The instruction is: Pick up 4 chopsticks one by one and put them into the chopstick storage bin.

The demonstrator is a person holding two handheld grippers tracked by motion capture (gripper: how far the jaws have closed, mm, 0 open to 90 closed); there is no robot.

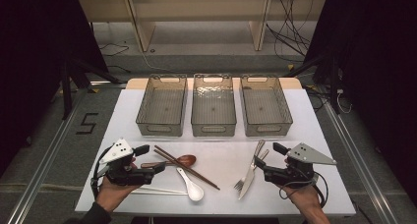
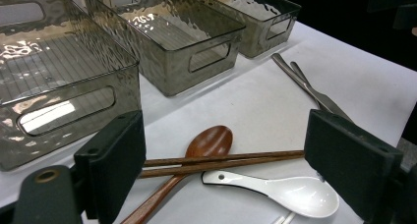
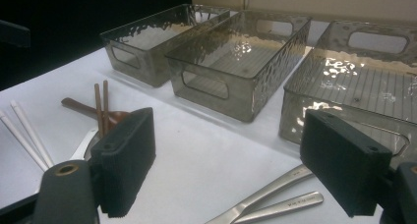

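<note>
Left gripper (image 1: 150, 159): black body, pale grey three-cornered plate on top with small dark dots, black cable looping at its outer side. Jaws: two thick black rectangular blocks with matt faces; a brass-ringed hole sits in the black mount below one.

Right gripper (image 1: 270, 158): same black build, darker grey three-cornered plate, black cable coiled beside the wrist.

Dark sleeve (image 1: 91, 215) on the left forearm.

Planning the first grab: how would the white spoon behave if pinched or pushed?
The white spoon looks glazed and glossy, so probably slippery between pads and likely brittle if dropped. Its rounded bowl rests on the table, so a push may spin it.
</note>
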